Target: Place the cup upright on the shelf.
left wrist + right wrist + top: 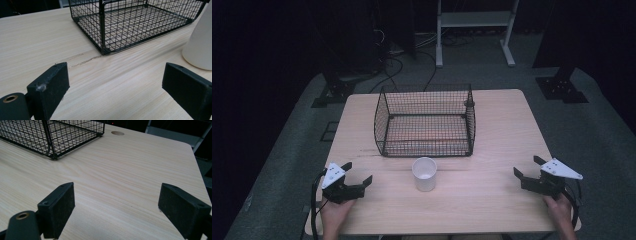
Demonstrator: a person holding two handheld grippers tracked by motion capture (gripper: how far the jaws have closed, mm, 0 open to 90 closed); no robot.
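One white cup (424, 173) stands on the table (492, 150) just in front of one black wire basket (425, 121). Two grippers flank it: the left gripper (359, 173) and right gripper (527, 167) both gape wide, holding nothing.
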